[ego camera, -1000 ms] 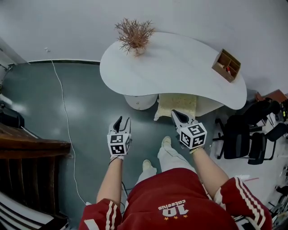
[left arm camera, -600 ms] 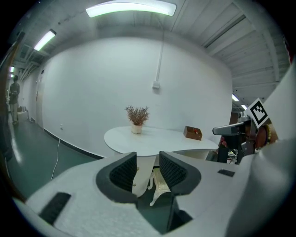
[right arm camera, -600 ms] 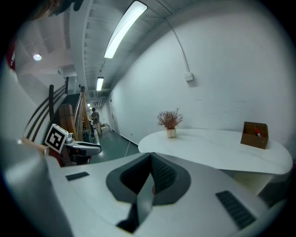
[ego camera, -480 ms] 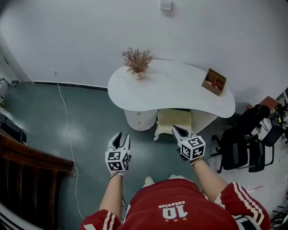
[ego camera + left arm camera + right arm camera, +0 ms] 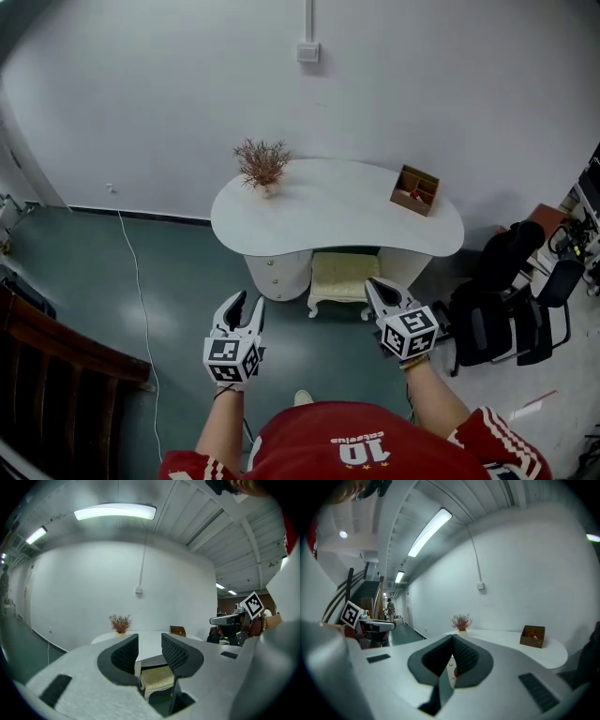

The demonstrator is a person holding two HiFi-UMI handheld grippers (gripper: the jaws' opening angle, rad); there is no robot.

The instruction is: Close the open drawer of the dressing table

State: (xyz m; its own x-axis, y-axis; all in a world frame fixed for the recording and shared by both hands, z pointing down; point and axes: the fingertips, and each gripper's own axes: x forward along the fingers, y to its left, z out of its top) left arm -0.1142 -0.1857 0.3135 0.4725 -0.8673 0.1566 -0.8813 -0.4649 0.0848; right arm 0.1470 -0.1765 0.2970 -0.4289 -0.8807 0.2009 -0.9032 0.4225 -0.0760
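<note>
The white kidney-shaped dressing table [image 5: 347, 214] stands against the wall, with a dried plant [image 5: 262, 165] and a wooden box [image 5: 415, 190] on top. Under it are a round drawer pedestal [image 5: 278, 273] with small knobs and a cream stool [image 5: 342, 276]. From here I cannot tell which drawer is open. My left gripper [image 5: 246, 305] [image 5: 150, 641] hovers well short of the table with its jaws apart and nothing between them. My right gripper [image 5: 374, 285] [image 5: 452, 641] is level with it to the right, jaws together and empty. Both point at the table.
Black office chairs [image 5: 507, 302] crowd the floor right of the table. A dark wooden staircase [image 5: 58, 373] fills the lower left, and a white cable [image 5: 132, 272] runs across the green floor. A person [image 5: 389, 606] stands far down the corridor.
Both grippers have risen and now point more level. The head view has lifted, showing more wall and the table farther off. Neither gripper's jaws have changed.
</note>
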